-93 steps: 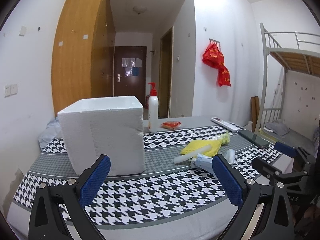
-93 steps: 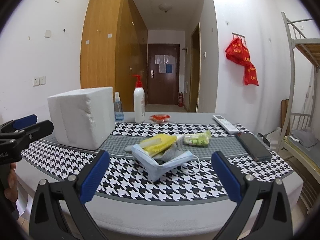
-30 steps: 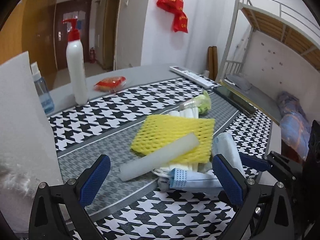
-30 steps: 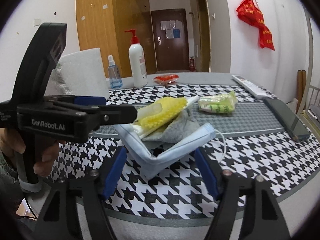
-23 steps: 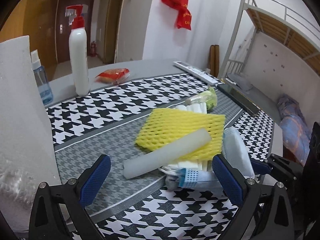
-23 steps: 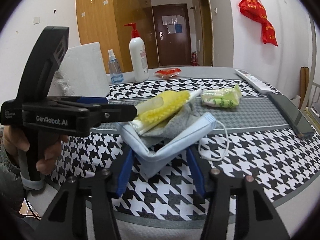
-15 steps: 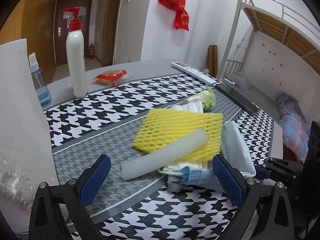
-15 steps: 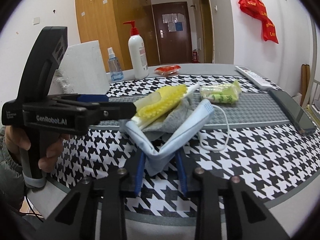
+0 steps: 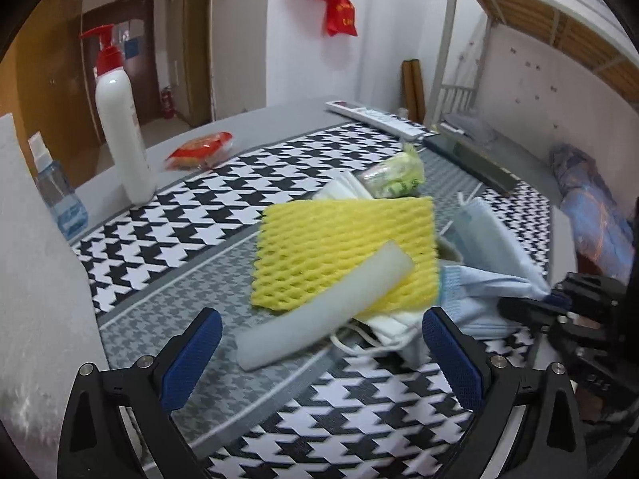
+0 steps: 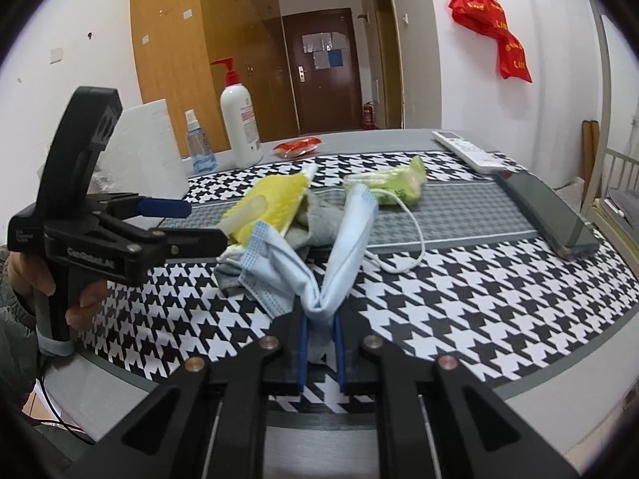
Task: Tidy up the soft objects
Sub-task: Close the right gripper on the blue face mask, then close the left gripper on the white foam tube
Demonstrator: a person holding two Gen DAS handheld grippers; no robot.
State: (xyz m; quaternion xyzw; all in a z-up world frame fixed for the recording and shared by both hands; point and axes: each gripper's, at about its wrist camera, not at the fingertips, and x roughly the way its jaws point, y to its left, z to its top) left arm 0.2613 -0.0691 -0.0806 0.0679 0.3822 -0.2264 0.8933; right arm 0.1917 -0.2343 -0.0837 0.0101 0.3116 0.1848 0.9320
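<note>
Right gripper clamps the blue face mask at 6 o'clock; only the left view shows left gripper agape.

foam box cut by frame | remote labels (too small)

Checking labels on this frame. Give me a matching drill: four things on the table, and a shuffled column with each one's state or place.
Things:
1. blue face mask
2. yellow foam net
3. pump bottle
4. left gripper

States or places:
A. standing upright at the far side of the table, beside a small spray bottle
B. open, nothing between its fingers
C. pinched in the shut right gripper
D. lying on top of the pile, a white foam tube across it

Pairs: 1-C, 2-D, 3-A, 4-B
</note>
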